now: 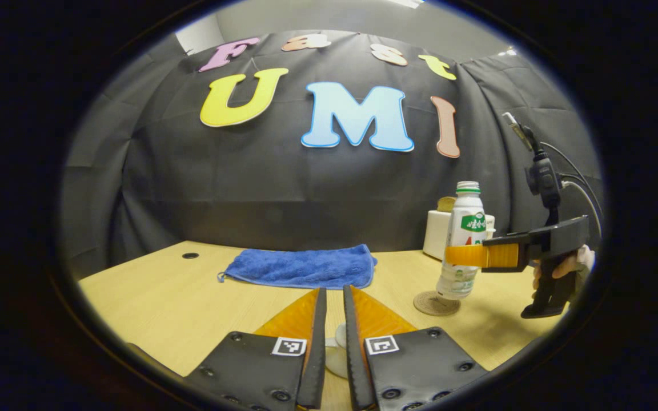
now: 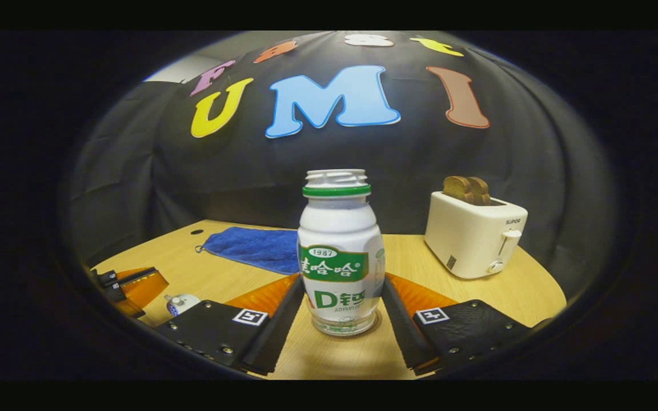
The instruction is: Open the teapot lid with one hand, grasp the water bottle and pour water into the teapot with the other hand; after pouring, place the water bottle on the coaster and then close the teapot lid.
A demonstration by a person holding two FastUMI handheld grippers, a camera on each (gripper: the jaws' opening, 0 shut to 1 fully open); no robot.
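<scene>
A white bottle (image 1: 466, 228) with a green label stands slightly tilted over a round brown coaster (image 1: 429, 305) at the table's right. My right gripper (image 1: 467, 255) is shut on its middle, held by a hand (image 1: 563, 265). In the right gripper view the bottle (image 2: 340, 251) sits between both fingers of my right gripper (image 2: 343, 279), its base close to the tabletop. I cannot tell whether it touches the coaster. My left gripper (image 1: 334, 290) is nearly closed on a white teapot lid (image 1: 337, 348) low between its fingers. From the right, my left gripper (image 2: 152, 288) shows with the white lid (image 2: 183, 302) at its tips.
A blue towel (image 1: 306, 267) (image 2: 255, 248) lies at the back middle of the wooden table (image 1: 163, 297). A white toaster (image 2: 472, 240) with bread in it stands back right, behind the bottle (image 1: 435, 231). A small dark hole (image 1: 190, 255) marks the table's far left.
</scene>
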